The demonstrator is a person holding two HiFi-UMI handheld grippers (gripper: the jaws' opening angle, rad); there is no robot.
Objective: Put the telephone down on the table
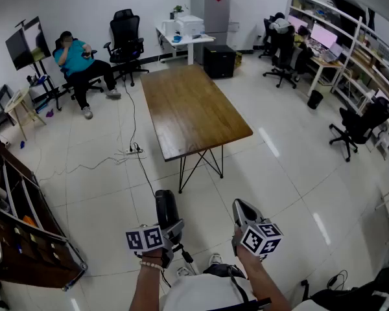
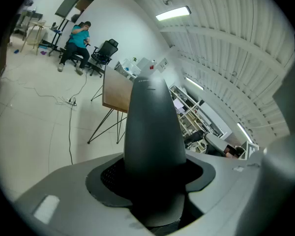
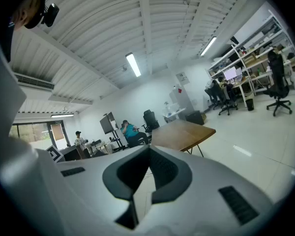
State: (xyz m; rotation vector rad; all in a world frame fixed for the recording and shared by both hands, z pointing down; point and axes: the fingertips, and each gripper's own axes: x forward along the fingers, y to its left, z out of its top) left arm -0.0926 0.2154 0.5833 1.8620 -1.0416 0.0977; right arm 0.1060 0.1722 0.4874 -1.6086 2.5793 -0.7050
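Standing on the tiled floor [image 1: 292, 173] well short of the wooden table [image 1: 194, 109], the person is carrying a gripper in each hand. The left gripper [image 1: 170, 230] is clamping its jaws on the telephone [image 1: 166, 209], a dark handset that is rising between the pads and filling the middle of the left gripper view, its narrow end pointing toward the table. The telephone is being held in the air above the floor, apart from the tabletop. The right gripper [image 1: 242, 207] is hanging just beside the left one, its jaws pressed together with nothing between them, as the right gripper view is showing. A cable [image 1: 126, 115] is running across the floor to a power strip [image 1: 133, 151] near the table's left legs. Beyond the table, a seated person in a teal shirt [image 1: 78, 57] is sitting beside a black office chair [image 1: 125, 34].
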